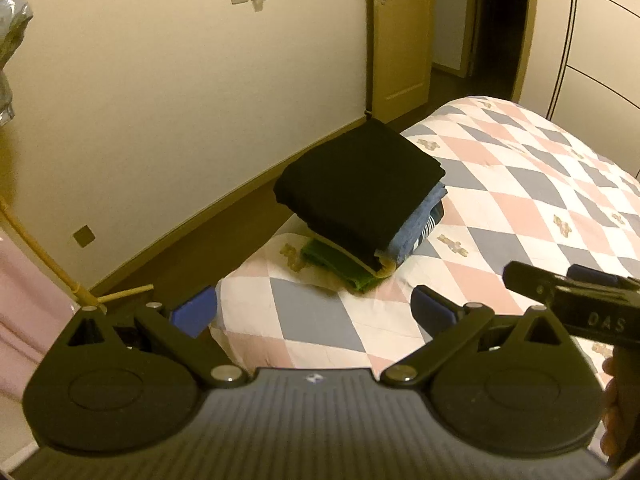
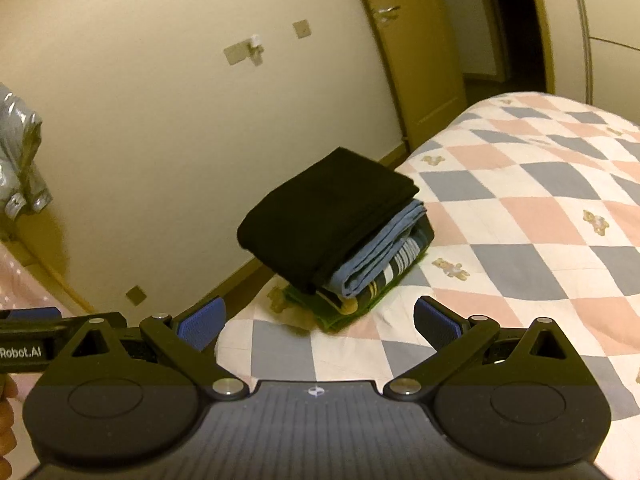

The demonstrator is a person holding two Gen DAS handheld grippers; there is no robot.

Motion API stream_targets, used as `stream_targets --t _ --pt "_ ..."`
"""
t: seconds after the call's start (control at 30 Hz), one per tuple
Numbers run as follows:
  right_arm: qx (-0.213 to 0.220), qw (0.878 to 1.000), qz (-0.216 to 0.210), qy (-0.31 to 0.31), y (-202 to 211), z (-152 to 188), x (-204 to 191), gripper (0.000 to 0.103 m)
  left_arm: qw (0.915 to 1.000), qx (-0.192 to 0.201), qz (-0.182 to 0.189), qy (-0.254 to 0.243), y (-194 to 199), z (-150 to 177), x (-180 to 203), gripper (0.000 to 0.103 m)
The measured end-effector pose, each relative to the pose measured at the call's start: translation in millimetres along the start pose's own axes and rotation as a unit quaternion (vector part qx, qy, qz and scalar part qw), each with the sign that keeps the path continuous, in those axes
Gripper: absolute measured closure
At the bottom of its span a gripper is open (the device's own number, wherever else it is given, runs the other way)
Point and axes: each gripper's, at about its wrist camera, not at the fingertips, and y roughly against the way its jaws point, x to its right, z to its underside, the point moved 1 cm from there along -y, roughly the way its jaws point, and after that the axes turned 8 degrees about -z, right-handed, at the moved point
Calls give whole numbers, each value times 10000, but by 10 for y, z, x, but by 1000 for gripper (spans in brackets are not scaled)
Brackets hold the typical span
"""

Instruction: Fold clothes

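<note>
Black garment [image 1: 360, 184] topmost on a folded stack [image 2: 340, 240] of blue, striped and green pieces, near the corner of the checked bed [image 1: 520, 184], close by the wall-side edge. Left tongs [image 1: 314, 312] and right tongs [image 2: 320, 320] both spread wide, empty, hovering side by side short of the stack, touching no cloth. Seemingly between garments, one fold done and stacked; next probably a fresh unfolded piece to find, none in view here, then a pinch at its edge.
</note>
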Motion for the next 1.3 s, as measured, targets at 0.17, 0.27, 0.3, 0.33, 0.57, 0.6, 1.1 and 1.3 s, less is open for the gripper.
stream_targets --t 0.17,0.27,0.3,0.33,0.57,0.6,1.1,1.3 --pt "-279 9993 -154 214 114 -11 173 0 9996 -127 8 245 127 104 260 1" --pt "-403 9984 -189 346 269 -19 340 0 9991 -202 23 381 207 178 502 1" --pt "-439 9981 -192 388 326 -24 402 0 9988 -230 31 429 235 202 584 1" --pt "-467 9978 -185 422 388 -36 478 0 9985 -258 50 483 266 224 665 1" --pt "-574 9967 -230 535 663 -119 916 0 9965 -328 -76 767 521 411 1102 1" --pt "-597 9964 -250 543 674 -126 960 0 9959 -362 -145 813 544 439 1126 1" --pt "-1166 9848 -787 1020 382 -6 1095 0 9843 -727 -978 1278 545 634 1220 1" --pt "-1237 9831 -814 1079 349 -61 1217 0 9827 -801 -935 1387 425 591 1367 1"
